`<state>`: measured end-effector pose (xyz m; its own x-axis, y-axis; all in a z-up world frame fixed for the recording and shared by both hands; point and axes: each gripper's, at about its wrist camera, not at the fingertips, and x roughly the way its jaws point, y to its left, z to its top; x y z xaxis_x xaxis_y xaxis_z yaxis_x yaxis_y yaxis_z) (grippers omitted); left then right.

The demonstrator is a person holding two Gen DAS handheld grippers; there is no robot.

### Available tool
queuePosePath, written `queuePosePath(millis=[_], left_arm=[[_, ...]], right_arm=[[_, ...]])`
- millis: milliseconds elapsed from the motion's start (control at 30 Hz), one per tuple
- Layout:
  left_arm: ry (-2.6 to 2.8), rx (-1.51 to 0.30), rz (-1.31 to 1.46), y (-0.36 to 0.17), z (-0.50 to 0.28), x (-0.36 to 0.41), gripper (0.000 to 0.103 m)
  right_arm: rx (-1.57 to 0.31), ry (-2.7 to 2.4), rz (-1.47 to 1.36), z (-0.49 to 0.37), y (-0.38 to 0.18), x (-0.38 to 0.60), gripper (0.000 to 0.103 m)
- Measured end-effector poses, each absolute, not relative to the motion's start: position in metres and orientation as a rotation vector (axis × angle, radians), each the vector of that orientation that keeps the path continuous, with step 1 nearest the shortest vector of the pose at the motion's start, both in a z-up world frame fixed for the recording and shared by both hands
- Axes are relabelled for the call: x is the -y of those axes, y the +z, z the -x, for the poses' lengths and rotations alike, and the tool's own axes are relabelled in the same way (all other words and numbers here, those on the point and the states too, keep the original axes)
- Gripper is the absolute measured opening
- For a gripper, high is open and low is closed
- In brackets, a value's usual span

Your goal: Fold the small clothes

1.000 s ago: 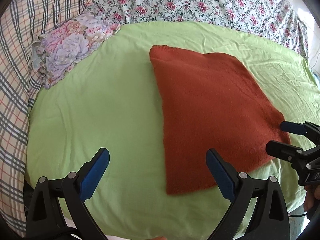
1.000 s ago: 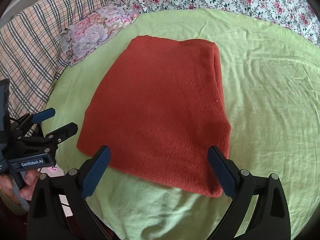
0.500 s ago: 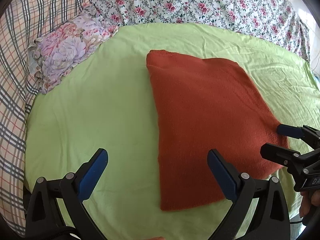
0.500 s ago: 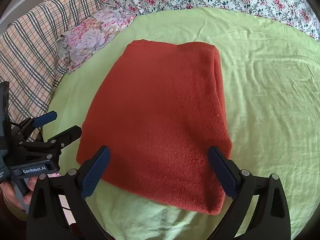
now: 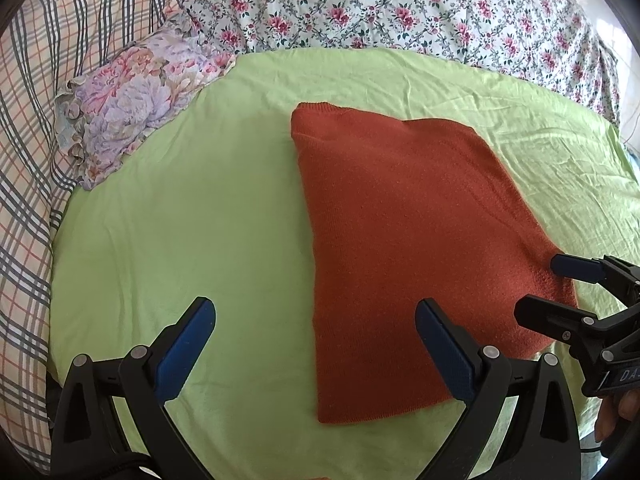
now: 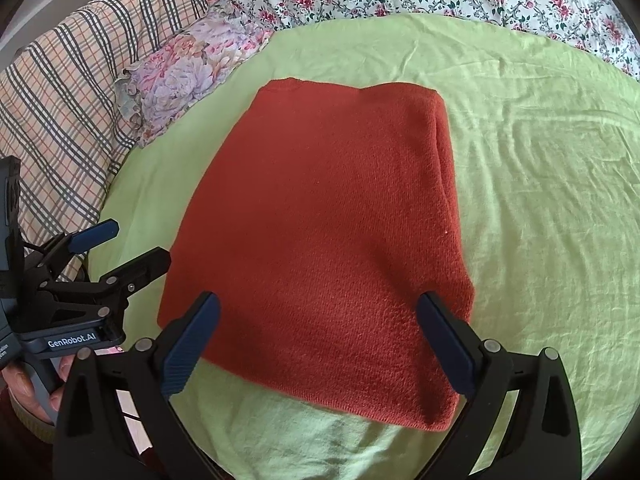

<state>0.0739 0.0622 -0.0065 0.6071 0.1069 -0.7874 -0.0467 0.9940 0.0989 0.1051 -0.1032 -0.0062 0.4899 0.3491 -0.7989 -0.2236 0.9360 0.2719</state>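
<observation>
1. Both sets of jaws were noted standing wide apart, with nothing between the pads. The left gripper (image 5: 316,344) was seen at the bottom of its own view, the right gripper (image 6: 320,340) at the bottom of its own.
2. In the left wrist view the right gripper (image 5: 560,292) was recorded at the right edge, its tips over the near right corner of the garment. In the right wrist view the left gripper (image 6: 120,244) was recorded at the left edge, just beside the garment's near left corner.
3. The rust-red knitted garment (image 6: 328,216) was found lying flat in the middle of the frame on the green sheet (image 6: 540,200), already doubled into a rough rectangle; layered edges were visible along its right side.
4. Handling was judged thus: soft, limp, fairly light, a thick knit with enough grip not to slide between pads. The layers were thought likely to slip apart if only the top one were pinched.
5. The two near corners, lower centre of the frame, were judged the best holds, all layers being taken together.
6. A floral pillow (image 5: 136,100) was noted at upper left, a plaid blanket (image 5: 28,128) along the left edge, and a rose-print cover (image 5: 400,8) across the top. All were well apart from the garment; nothing was seen obstructing it.
</observation>
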Motion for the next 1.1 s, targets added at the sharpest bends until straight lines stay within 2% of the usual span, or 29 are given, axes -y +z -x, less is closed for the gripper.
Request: queuePosePath(millis=[1100], left_arm=[[0.06,-0.898,-0.078,0.002,-0.062,-0.06,0.101]], right_arm=[[-0.983,0.342,-0.15,-0.091,0.002,0.103,0.099]])
